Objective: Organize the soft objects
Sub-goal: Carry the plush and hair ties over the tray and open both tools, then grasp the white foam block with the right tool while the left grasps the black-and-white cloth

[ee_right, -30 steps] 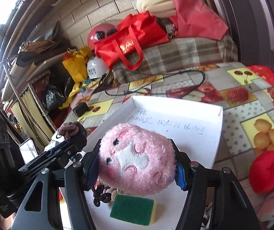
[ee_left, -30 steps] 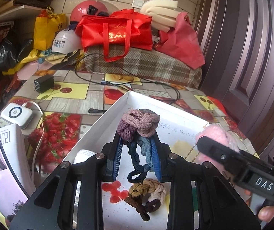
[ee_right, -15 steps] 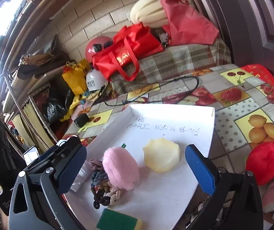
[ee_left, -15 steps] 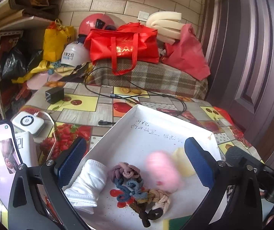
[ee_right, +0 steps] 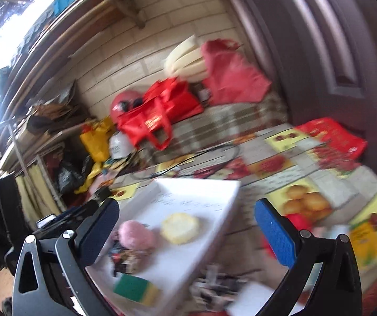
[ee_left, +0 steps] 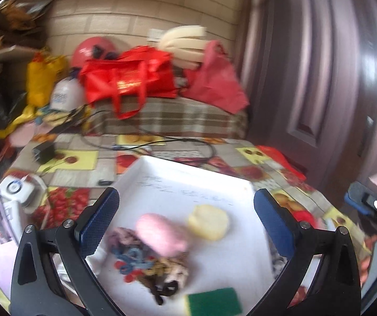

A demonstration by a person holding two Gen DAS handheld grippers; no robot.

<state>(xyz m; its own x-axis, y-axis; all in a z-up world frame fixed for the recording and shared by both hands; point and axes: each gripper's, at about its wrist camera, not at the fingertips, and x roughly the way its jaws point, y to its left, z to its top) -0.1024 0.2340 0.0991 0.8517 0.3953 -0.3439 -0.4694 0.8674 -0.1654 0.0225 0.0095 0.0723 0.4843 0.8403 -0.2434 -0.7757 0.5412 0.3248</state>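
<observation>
Left wrist: pink plush mid-tray; both grippers' jaws spread, empty.

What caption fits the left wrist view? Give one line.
Open left gripper above white tray holding pink plush, braided ties and sponges.

Tray sits on tablecloth. In tray: plush ball centre, round sponge just right of it, braided ropes touching plush on near-left side, flat sponge at near edge. Cable lies behind tray.
</observation>
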